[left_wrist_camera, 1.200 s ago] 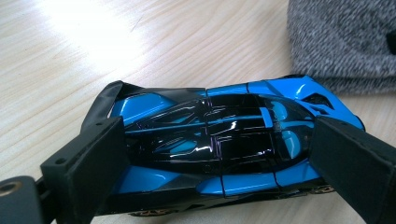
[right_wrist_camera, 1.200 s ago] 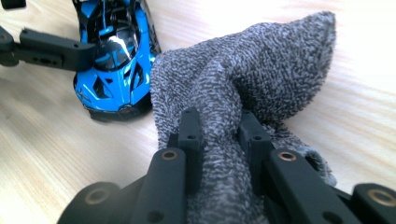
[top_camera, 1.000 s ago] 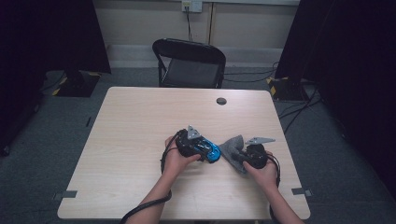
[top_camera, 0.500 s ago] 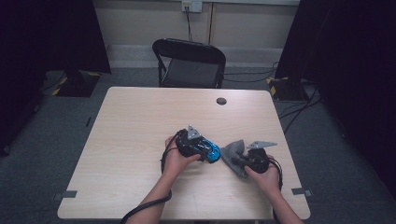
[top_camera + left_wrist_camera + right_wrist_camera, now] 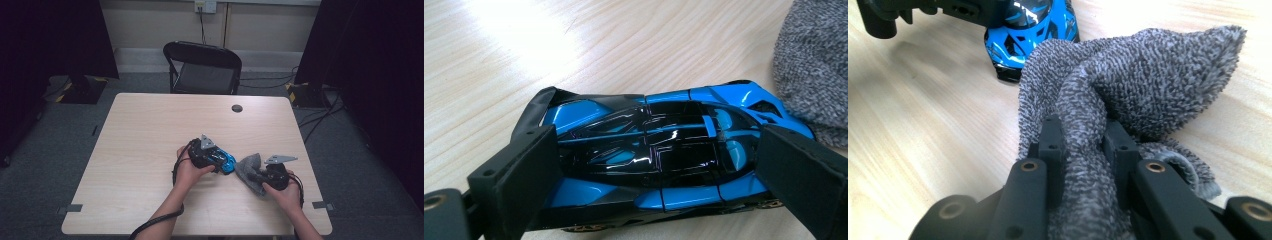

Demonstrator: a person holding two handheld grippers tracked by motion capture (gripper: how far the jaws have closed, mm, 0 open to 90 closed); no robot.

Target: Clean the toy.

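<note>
A blue and black toy car (image 5: 654,150) lies on its wheels on the wooden table (image 5: 150,140). My left gripper (image 5: 659,172) is shut on it, one black pad at the car's tail and the other at its nose. In the high view the left gripper (image 5: 219,158) holds the car (image 5: 229,164) near the table's middle. Just right of the car is a grey terry cloth (image 5: 1148,75), bunched up between the pads of my right gripper (image 5: 1084,140), which is shut on it. From above, the cloth (image 5: 247,165) lies against the car's nose, and the right gripper (image 5: 256,176) comes in from the near right.
A small black round disc (image 5: 237,108) sits near the table's far edge. A black folding chair (image 5: 202,65) stands behind the table. Cables trail from both grippers over the near edge. Bare wood stretches to the left and far side.
My right gripper with the cloth has slid slightly toward the near right, a little off the car. The left gripper and the car have stayed put.
</note>
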